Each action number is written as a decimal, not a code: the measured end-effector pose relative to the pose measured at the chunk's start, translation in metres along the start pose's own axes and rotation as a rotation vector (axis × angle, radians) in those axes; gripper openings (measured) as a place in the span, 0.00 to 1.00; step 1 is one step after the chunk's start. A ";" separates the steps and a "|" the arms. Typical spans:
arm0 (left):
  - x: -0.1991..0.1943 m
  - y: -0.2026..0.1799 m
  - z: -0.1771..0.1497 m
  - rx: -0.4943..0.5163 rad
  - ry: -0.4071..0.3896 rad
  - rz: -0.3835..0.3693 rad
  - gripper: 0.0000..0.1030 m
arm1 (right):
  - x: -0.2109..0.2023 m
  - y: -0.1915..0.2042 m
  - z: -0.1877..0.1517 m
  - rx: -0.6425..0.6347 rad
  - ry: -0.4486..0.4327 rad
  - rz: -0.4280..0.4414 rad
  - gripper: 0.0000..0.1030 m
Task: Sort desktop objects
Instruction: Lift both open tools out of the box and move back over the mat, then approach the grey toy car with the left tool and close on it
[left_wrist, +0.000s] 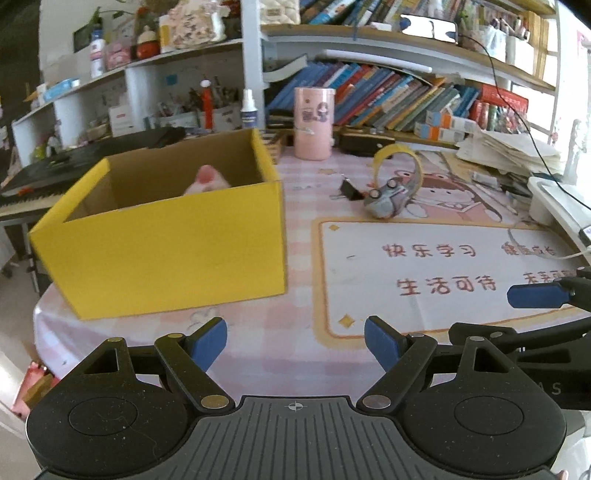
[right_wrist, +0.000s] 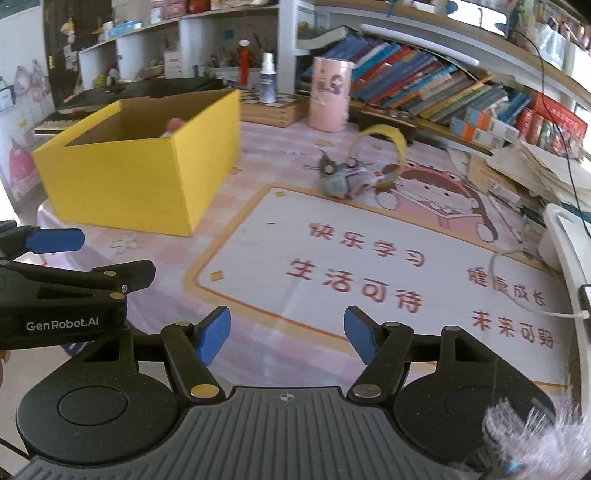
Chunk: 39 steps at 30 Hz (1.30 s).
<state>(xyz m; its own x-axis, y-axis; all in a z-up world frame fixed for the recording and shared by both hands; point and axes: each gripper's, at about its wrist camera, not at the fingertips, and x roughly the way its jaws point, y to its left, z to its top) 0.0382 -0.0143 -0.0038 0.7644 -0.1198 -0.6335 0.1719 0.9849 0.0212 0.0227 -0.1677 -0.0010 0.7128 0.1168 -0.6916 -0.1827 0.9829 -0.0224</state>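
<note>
"GenRobot.AI" is printed in white on the left hand-held gripper (right_wrist: 55, 240) at the left edge of the right wrist view. A yellow box (left_wrist: 166, 236) sits upper left on the worktop (left_wrist: 295, 332); a grey toy (left_wrist: 384, 199) and yellow tape roll (left_wrist: 399, 162) lie upper right. The left and right hand-held gripper (right_wrist: 287, 338) both hover, tilted down, jaws apart and empty.

Both wrist views angle down, sharing the yellow box (left_wrist: 173, 243).
</note>
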 end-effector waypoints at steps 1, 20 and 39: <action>0.003 -0.003 0.002 0.003 0.001 -0.005 0.81 | 0.001 -0.005 0.001 0.005 0.003 -0.005 0.65; 0.049 -0.047 0.044 0.011 -0.004 -0.028 0.81 | 0.027 -0.070 0.028 0.031 0.006 -0.032 0.64; 0.090 -0.087 0.079 -0.029 0.006 0.047 0.81 | 0.070 -0.137 0.064 -0.002 0.002 0.047 0.64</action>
<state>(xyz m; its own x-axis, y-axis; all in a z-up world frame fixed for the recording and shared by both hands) 0.1414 -0.1206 -0.0014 0.7674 -0.0730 -0.6370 0.1181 0.9926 0.0285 0.1402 -0.2848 -0.0002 0.7017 0.1626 -0.6937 -0.2177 0.9760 0.0086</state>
